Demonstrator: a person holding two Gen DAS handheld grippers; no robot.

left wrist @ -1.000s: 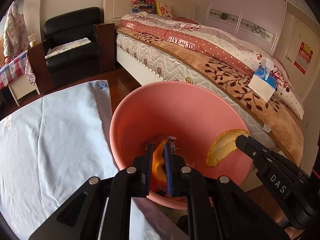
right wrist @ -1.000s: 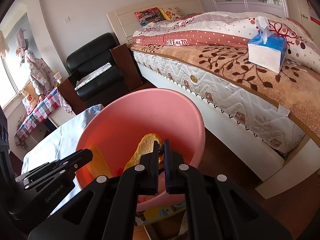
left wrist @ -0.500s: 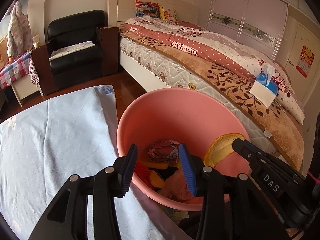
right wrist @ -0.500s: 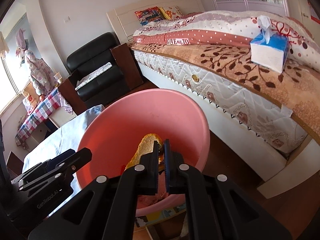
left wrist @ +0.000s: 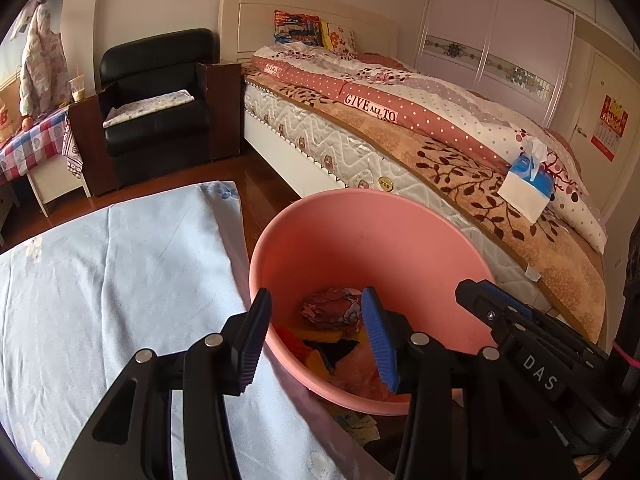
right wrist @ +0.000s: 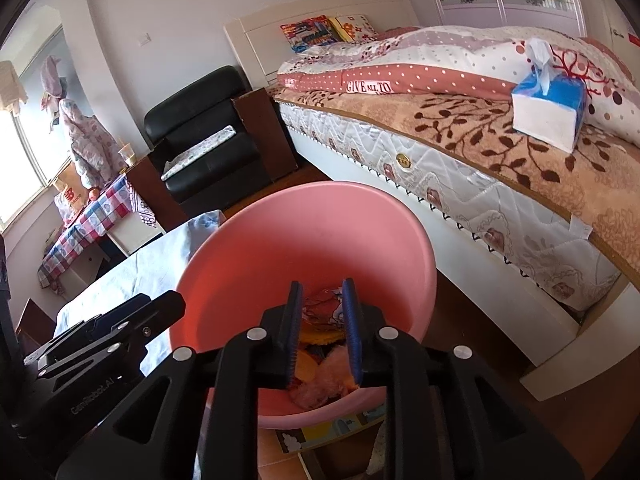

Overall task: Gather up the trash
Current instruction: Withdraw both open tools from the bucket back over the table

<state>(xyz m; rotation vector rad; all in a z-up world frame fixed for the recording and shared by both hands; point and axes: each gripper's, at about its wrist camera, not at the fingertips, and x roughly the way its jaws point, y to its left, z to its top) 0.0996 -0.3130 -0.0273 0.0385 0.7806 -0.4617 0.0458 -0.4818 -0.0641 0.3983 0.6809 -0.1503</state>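
- The pink bin (left wrist: 360, 248) stands just beside the tabletop's edge, between the tabletop (left wrist: 100, 280) and the bed (left wrist: 460, 160), and already holds the collected trash (left wrist: 332, 336): a crumpled printed wrapper, orange and yellow peel pieces, something dark and some pinkish scraps
- The left tongs (left wrist: 316, 336) hang over the near rim with jaws wide; they have just been opening, and nothing sits between the 2 pads, so that piece reads as dropped in
- The right tongs (right wrist: 320, 328) hover over the bin's mouth with jaws narrowly parted, also just opening; no piece shows between the pads, only the heap below
- The light blue cloth on the tabletop shows no litter in the part visible, though the near edge is hidden behind the tongs
- Some printed paper (right wrist: 320, 432) lies on the floor under the bin; whether it counts as trash I cannot tell
- Judged from this, collection looks nearly finished or finished: both tongs empty, trash inside the bin
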